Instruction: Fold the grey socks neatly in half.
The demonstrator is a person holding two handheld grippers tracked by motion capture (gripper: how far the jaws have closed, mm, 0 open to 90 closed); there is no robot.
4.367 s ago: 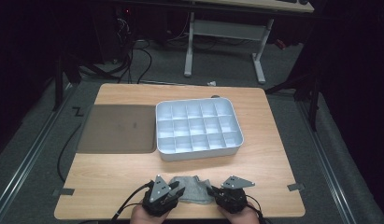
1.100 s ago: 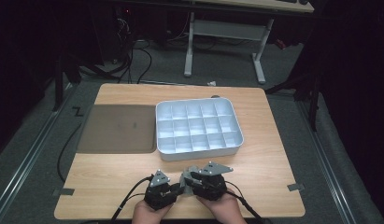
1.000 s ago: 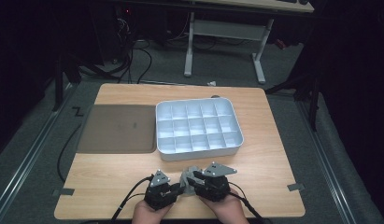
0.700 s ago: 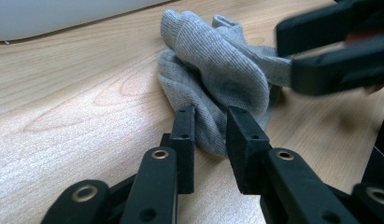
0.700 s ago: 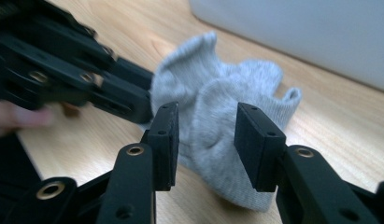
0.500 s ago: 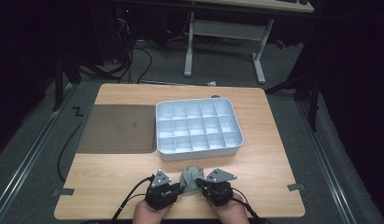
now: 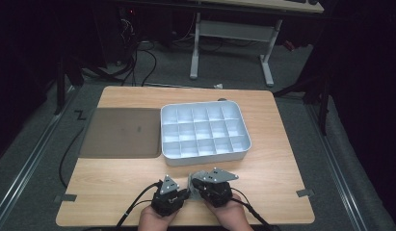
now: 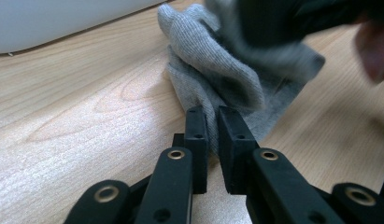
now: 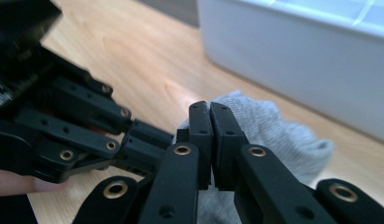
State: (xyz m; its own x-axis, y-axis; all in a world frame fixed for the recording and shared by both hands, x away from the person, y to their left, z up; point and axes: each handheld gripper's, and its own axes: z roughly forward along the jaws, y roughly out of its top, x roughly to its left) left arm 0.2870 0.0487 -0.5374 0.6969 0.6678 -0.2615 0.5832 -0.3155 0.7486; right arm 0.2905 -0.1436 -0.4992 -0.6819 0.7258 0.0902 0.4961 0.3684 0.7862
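Left gripper view has the left tongs [image 8: 212, 122], which have just been closing, pinching an edge of the grey cloth [image 8: 217, 70] on the desk [image 8: 87, 116] while the right tongs [image 9: 210, 114] clamp its other side, seemingly to fold it.

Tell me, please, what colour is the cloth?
Plain grey knit; the cloth shows best in the left gripper view.

I see a grey cloth [image 8: 217, 79], black grippers, a white tray [image 7: 205, 131], a brown mat [image 7: 121, 132], a pale wood-grain table [image 7: 282, 159].
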